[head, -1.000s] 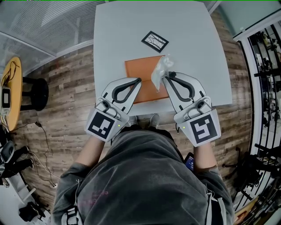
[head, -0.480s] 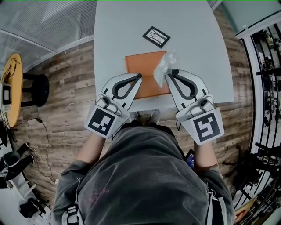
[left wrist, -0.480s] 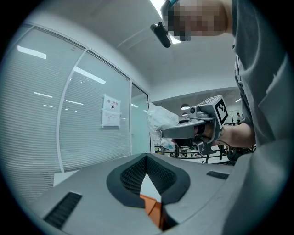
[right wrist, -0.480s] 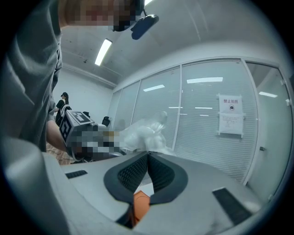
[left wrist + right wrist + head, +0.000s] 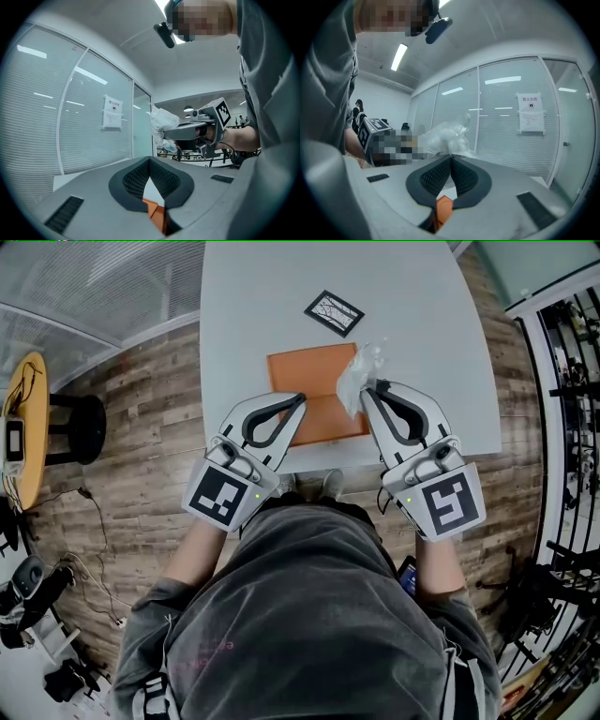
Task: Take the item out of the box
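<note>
A flat orange box (image 5: 314,381) lies on the white table (image 5: 253,296), close to its near edge. My right gripper (image 5: 367,388) is shut on a crumpled clear plastic bag (image 5: 356,373), held up over the box's right edge. The bag (image 5: 445,136) bulges just beyond the closed tips (image 5: 451,158). My left gripper (image 5: 302,397) is shut, its tips (image 5: 150,161) over the box's near left part, and nothing shows between them. From the left gripper view the right gripper (image 5: 199,131) holds the bag (image 5: 161,123) in the air.
A small black-framed card (image 5: 334,313) lies on the table beyond the box. Wooden floor surrounds the table. A yellow round table (image 5: 23,427) and black stool (image 5: 80,437) stand at the left, metal racks (image 5: 572,381) at the right. Glass walls with blinds (image 5: 506,126) stand behind.
The right gripper has carried the plastic bag a little to the right, toward the box's right edge. The left gripper has stayed over the box's near left part.
</note>
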A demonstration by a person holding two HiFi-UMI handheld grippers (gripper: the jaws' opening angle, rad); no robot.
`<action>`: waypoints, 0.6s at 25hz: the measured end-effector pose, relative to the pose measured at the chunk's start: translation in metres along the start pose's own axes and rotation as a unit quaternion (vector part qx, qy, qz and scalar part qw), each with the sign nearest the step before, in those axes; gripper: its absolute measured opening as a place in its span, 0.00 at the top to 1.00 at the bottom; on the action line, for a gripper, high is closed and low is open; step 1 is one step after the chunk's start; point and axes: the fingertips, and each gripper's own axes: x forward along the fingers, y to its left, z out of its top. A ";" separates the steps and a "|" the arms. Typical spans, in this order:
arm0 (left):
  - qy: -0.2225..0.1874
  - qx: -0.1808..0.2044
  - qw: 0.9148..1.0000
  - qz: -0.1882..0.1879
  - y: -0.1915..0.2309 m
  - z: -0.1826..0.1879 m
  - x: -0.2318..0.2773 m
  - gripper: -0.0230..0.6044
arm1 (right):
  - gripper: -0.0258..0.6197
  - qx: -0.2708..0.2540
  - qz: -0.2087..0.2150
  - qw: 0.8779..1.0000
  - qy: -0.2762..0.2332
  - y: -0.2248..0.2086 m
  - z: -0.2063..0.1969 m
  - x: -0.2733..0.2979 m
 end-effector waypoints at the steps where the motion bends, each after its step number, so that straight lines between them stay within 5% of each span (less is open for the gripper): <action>1: 0.000 0.001 1.000 -0.001 0.000 0.000 0.000 0.95 | 0.95 0.002 0.000 1.000 0.001 0.000 -0.001 0.000; 15: 0.002 -0.002 1.000 0.006 -0.002 0.002 -0.001 0.95 | 0.95 0.008 0.005 1.000 0.011 -0.002 -0.010 0.001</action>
